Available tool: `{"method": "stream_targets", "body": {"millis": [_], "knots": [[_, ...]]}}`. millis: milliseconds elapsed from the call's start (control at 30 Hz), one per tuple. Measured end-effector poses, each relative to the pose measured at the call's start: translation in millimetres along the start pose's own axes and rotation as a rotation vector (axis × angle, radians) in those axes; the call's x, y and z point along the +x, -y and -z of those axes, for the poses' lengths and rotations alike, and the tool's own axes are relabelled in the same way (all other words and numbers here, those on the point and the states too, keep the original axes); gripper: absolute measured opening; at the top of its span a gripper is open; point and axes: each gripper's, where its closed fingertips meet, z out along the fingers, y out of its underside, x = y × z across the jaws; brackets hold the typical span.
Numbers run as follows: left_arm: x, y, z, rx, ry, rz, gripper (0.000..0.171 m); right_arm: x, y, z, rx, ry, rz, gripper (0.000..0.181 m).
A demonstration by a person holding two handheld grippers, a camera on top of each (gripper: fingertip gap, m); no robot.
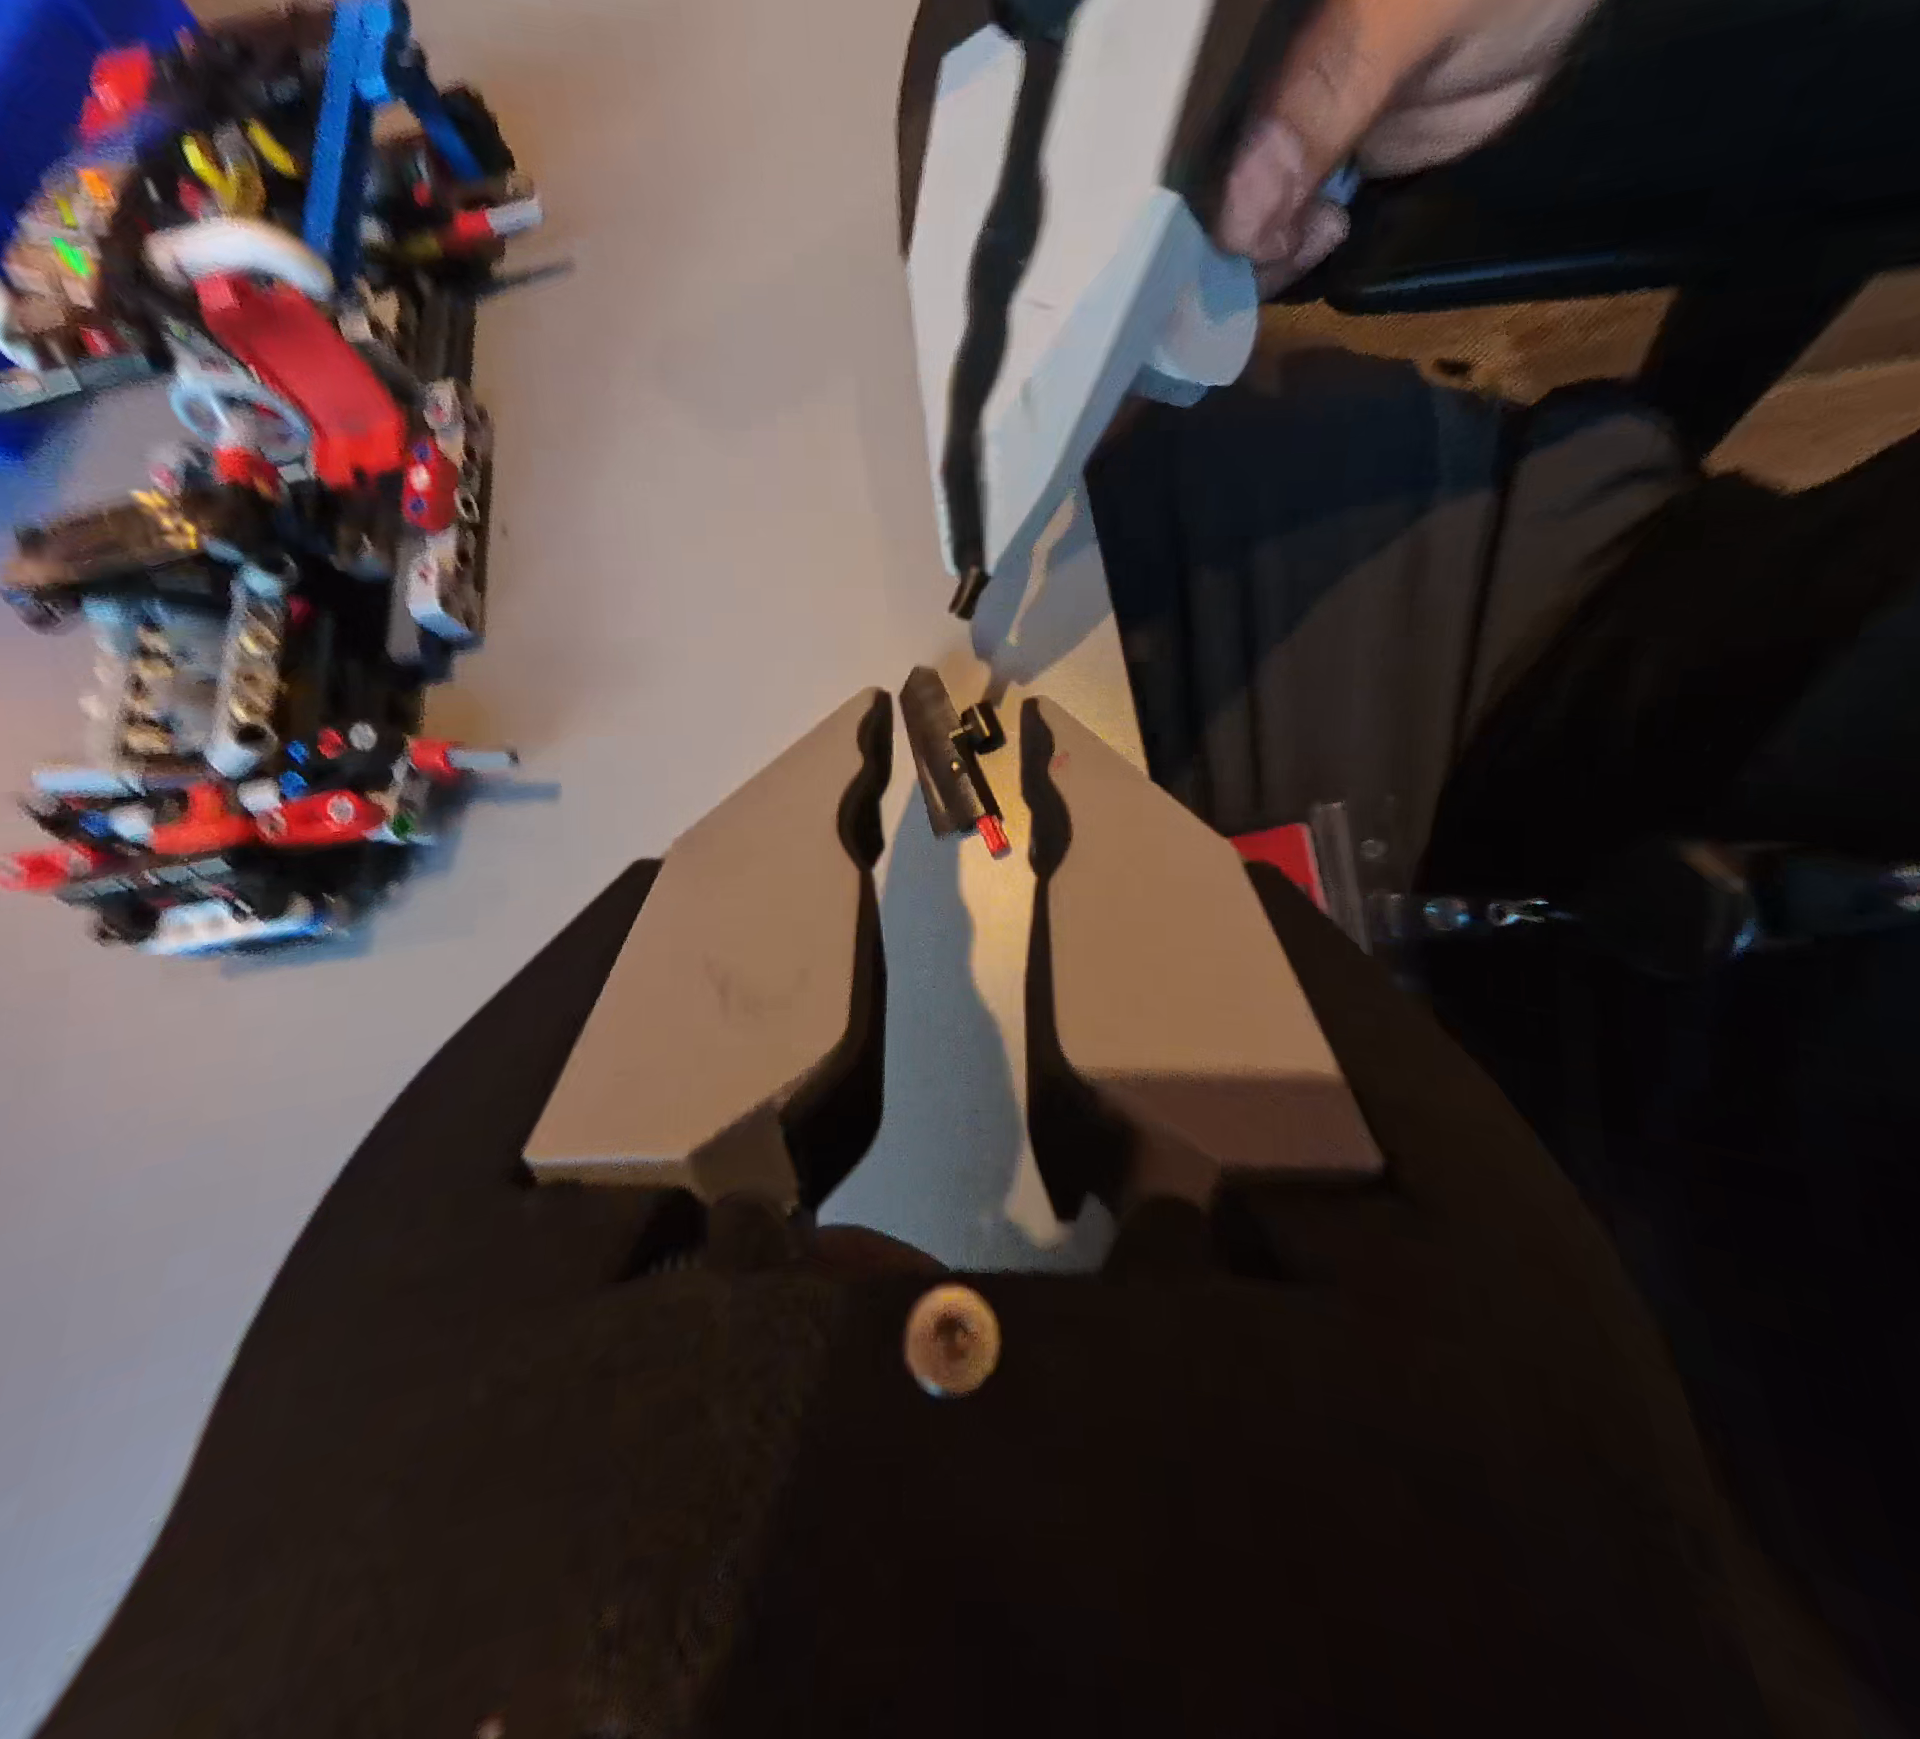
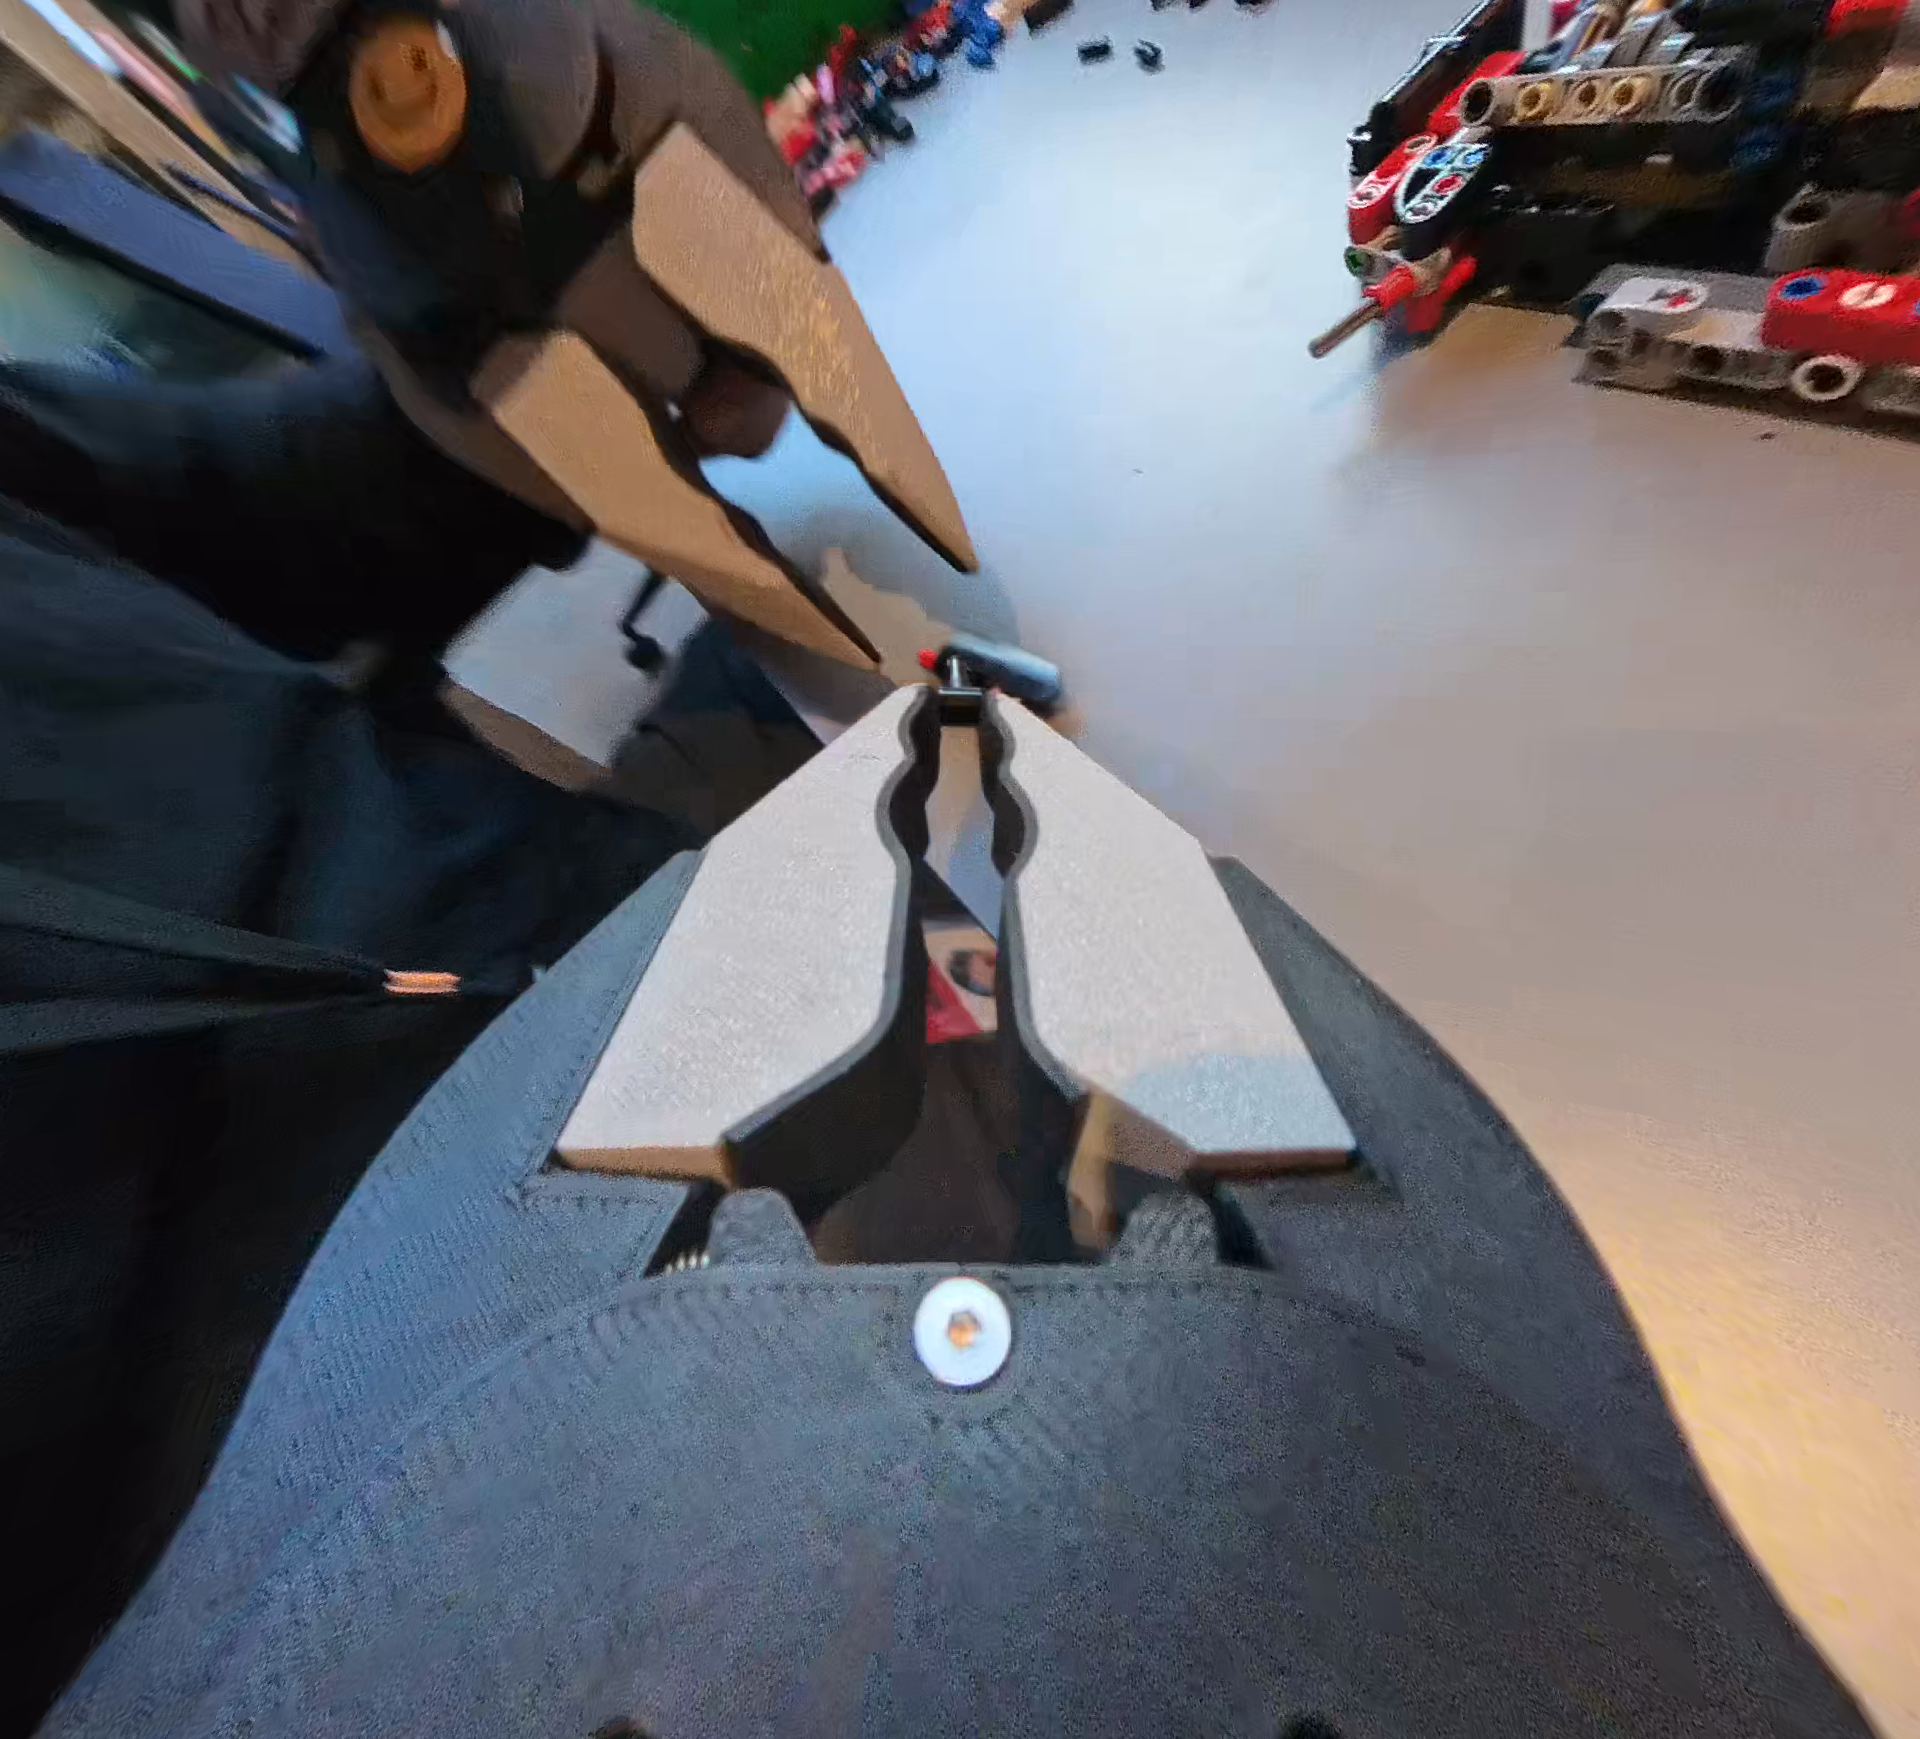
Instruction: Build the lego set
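Right gripper point(image 2: 958, 702) is pinching a small black connector point(image 2: 956, 704) right at its fingertips, jaws nearly together around it. That connector sits on a short black piece with a red pin end point(image 1: 951, 770), near the worktop point(image 1: 675, 442) edge, at about 12 o'clock from both cameras. Left gripper point(image 1: 956, 718) has its jaws narrowly apart on either side of that piece, not clamped on anything as far as I can tell.

My read: this is a small sub-assembly being put together or handed over before it goes onto the big red, black and blue model point(image 1: 270, 463), which sits well apart at roughly 10 o'clock in the left view.

To do it well, I'd close the left gripper on the black body first, keep it steady, then push the connector straight along its axis. Twist it and it'll pop out of those tips.

No brand or writing readable anywhere; the model's printed bits are too blurred.
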Motion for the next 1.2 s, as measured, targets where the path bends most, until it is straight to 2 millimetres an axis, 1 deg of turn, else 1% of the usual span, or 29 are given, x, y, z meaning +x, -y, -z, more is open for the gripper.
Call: {"method": "stream_targets", "body": {"millis": [100,200,267,333,400,533,600,667,733,800,867,933,1000,1067,1133,1200], "knots": [[1,3,-5,-0.028,0.082,-0.159,0.019,-4,8,1,0.039,0.061,-0.079,0.004],[-5,8,-9,-0.041,0.191,-0.275,0.018,-9,9,1,0.045,0.101,-0.112,0.004],[-2,13,-10,-0.023,0.214,-0.330,0.014,-9,8,-1,0.037,0.102,-0.121,0.004],[2,17,-11,-0.001,0.219,-0.371,0.004,-11,6,-4,0.032,0.118,-0.131,0.004],[2,15,-11,-0.007,0.242,-0.409,0.004,-11,6,-6,0.033,0.115,-0.133,0.004],[3,12,-12,-0.012,0.221,-0.388,0.003,-11,3,-8,0.031,0.121,-0.117,0.004],[2,12,-11,-0.004,0.196,-0.330,0.003,-10,5,-7,0.050,0.121,-0.108,0.005],[1,11,-11,0.009,0.155,-0.253,0.003,-7,10,-2,0.086,0.108,-0.085,0.015],[3,13,-10,0.045,0.105,-0.183,0.002,-8,14,5,0.110,0.093,-0.004,0.015],[6,16,-8,0.076,0.065,-0.149,0.002,-11,12,9,0.090,0.056,0.110,0.010],[12,18,-6,0.102,0.022,-0.150,0.003,-12,9,9,0.049,-0.011,0.242,0.012],[18,17,-7,0.104,-0.026,-0.132,0.002,-20,9,8,0.037,-0.059,0.416,0.012],[19,17,-7,0.111,-0.046,-0.106,0.002,-27,5,6,-0.002,-0.115,0.592,0.013],[19,16,-7,0.110,-0.060,-0.091,0.002,-27,0,5,-0.048,-0.189,0.737,0.013],[28,15,-7,0.100,-0.124,-0.081,0.002,-22,-1,3,-0.076,-0.271,0.828,0.012],[34,10,-9,0.064,-0.168,-0.063,0.002,-26,-5,0,-0.092,-0.271,0.886,0.013]]}}
